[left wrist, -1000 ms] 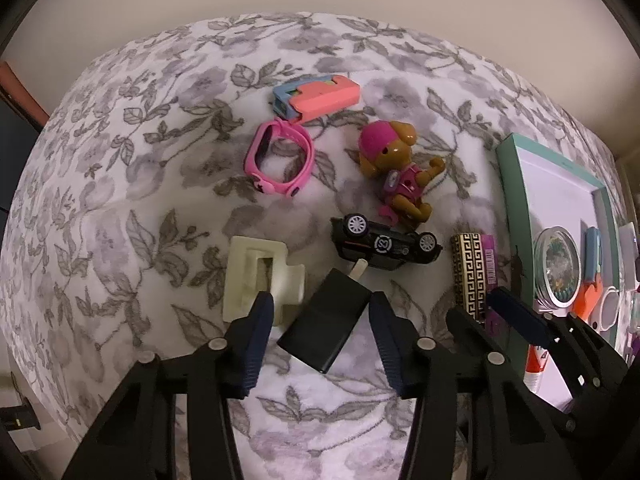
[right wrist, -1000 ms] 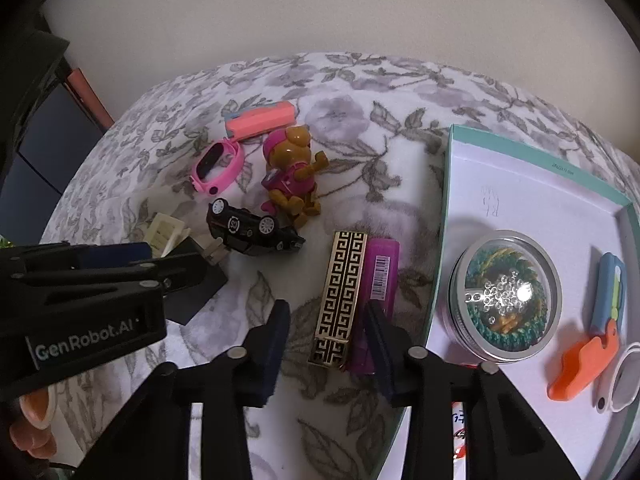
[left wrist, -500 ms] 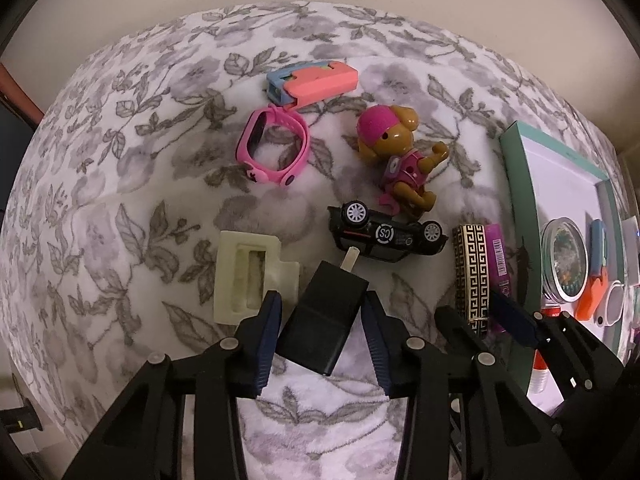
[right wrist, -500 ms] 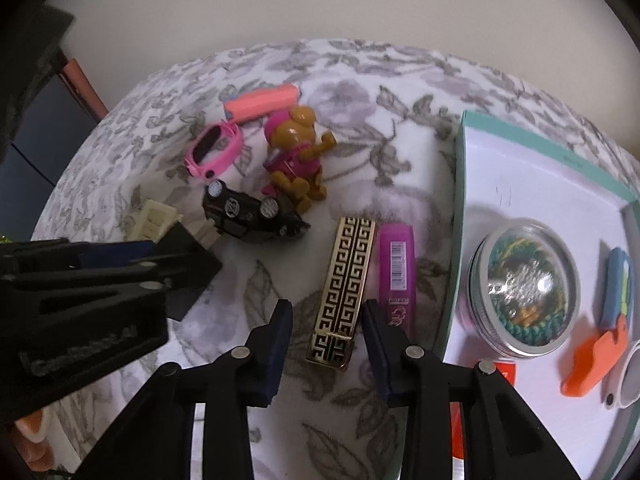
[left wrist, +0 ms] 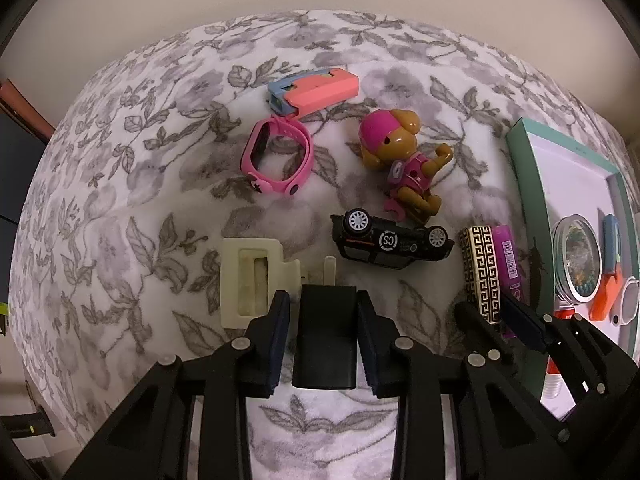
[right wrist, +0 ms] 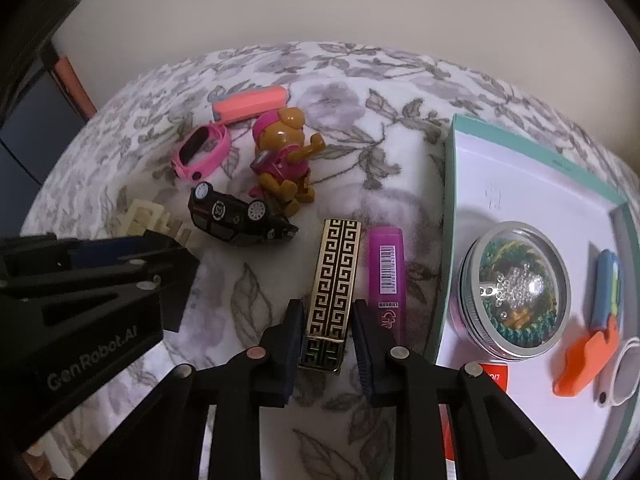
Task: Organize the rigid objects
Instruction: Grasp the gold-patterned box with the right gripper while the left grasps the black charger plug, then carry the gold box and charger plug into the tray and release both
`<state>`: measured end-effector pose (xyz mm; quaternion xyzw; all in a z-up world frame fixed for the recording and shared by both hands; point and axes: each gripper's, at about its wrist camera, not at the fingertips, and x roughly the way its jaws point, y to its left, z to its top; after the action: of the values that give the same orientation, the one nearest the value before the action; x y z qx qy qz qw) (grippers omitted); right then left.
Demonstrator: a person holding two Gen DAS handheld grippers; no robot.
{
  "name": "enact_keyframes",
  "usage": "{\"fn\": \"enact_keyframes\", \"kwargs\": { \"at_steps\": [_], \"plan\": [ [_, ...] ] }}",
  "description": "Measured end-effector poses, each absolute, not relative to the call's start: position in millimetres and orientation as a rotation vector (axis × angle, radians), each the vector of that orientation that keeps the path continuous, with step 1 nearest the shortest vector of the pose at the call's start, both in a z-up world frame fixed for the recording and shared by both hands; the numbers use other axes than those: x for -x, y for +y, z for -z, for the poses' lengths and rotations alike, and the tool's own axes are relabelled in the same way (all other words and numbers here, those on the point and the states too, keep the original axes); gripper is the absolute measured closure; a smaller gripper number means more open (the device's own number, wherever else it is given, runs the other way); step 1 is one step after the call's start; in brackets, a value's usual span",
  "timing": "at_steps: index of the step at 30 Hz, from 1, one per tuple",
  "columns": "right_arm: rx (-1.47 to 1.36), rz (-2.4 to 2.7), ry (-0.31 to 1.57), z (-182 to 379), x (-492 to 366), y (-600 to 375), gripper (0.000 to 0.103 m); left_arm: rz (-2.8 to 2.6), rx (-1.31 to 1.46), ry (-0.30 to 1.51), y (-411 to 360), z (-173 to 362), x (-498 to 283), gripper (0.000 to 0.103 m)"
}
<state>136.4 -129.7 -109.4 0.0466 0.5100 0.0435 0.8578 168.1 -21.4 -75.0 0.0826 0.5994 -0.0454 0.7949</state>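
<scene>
A black charger block [left wrist: 325, 334] lies on the floral cloth between the fingers of my left gripper [left wrist: 323, 308]; the jaws are open with a small gap on each side. A gold-and-black patterned case [right wrist: 334, 280] lies between the fingers of my right gripper [right wrist: 323, 316], jaws open and close around its near end. A purple highlighter [right wrist: 386, 276] lies just right of it. A black toy car [left wrist: 390, 242], a toy dog [left wrist: 404, 160], a pink watch [left wrist: 276, 156], a pink-and-blue case [left wrist: 316, 90] and a cream clip [left wrist: 250, 280] lie further out.
A teal-rimmed white tray [right wrist: 450, 184] at the right holds a round glass-lidded tin [right wrist: 516, 292], a blue item [right wrist: 608, 280] and an orange item [right wrist: 588, 354]. The left gripper body [right wrist: 80, 312] fills the right wrist view's lower left. A wall stands behind.
Both grippers have moved forward and narrowed. The charger block now lies straight between the left fingers, and the patterned case sits between the right fingers.
</scene>
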Motion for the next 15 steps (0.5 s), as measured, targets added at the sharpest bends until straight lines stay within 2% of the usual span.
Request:
{"fn": "enact_keyframes", "kwargs": {
  "at_steps": [15],
  "plan": [
    [-0.167,-0.121,1.024,88,-131,-148,0.08,0.074,-0.079,1.208,-8,36,-169,0.074]
  ]
}}
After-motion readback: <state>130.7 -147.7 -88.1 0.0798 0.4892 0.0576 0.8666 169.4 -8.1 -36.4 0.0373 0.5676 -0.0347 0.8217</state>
